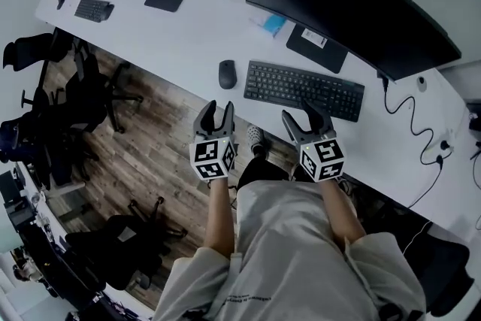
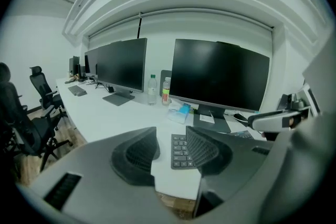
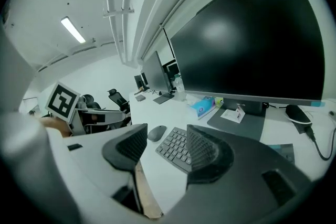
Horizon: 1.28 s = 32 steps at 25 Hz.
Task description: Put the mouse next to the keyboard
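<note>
A black mouse (image 1: 227,74) lies on the white bench (image 1: 188,41) just beside the left end of the keyboard (image 1: 304,90), near the front edge. The left gripper (image 1: 219,107) and right gripper (image 1: 299,113) hover at that edge, jaws apart and empty.

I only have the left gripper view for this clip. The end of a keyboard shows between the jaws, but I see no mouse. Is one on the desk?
Observer: Yes. In the head view a dark mouse lies on the white desk, beside the left end of the keyboard, with a small gap between them.
Operator: Is the right gripper holding anything?
Observer: No. The right gripper has its jaws apart in its own view, with nothing gripped.
Operator: How close is my left gripper to the mouse?
Observer: From the head view, the left gripper hovers at the desk's near edge, short of the mouse and touching nothing.
</note>
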Available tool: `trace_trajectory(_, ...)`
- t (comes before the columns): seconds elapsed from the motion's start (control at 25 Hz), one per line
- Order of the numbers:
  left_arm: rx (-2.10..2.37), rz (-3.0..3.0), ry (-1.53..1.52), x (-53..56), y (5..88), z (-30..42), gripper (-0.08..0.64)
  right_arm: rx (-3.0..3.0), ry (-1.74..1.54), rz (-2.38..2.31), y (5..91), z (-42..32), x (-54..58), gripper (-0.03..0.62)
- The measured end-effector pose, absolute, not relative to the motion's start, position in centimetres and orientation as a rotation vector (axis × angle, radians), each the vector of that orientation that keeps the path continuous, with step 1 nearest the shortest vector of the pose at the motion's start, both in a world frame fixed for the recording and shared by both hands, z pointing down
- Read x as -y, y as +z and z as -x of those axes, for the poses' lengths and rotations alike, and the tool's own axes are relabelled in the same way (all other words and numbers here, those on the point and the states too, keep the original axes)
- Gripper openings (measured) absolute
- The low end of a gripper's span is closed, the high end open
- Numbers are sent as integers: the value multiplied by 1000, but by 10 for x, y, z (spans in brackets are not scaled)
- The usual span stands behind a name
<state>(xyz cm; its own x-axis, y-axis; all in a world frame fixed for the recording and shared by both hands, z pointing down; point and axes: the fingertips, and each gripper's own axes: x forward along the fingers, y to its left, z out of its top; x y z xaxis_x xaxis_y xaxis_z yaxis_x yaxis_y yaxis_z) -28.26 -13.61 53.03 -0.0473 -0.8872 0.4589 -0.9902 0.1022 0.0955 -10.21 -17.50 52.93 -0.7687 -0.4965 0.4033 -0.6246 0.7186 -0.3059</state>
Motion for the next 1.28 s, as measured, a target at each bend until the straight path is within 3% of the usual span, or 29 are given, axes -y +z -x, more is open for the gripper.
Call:
trace_trajectory(0.6, 1795, -1974, 359, 191, 554, 394, 164, 2465, 652, -996, 581, 298, 215, 241)
trace_trajectory(0.84, 1681, -2024, 379, 203, 582, 408, 27, 2348, 700, -1016, 632, 328, 222, 241)
trace_trajectory(1.04, 1580, -2066, 407, 212, 594, 414, 23, 2252, 715, -1054, 658, 336, 230, 264)
trace_trajectory(1.28, 1528, -2061, 384, 223, 605, 419, 23, 2111, 814, -1135, 689, 340, 238, 341)
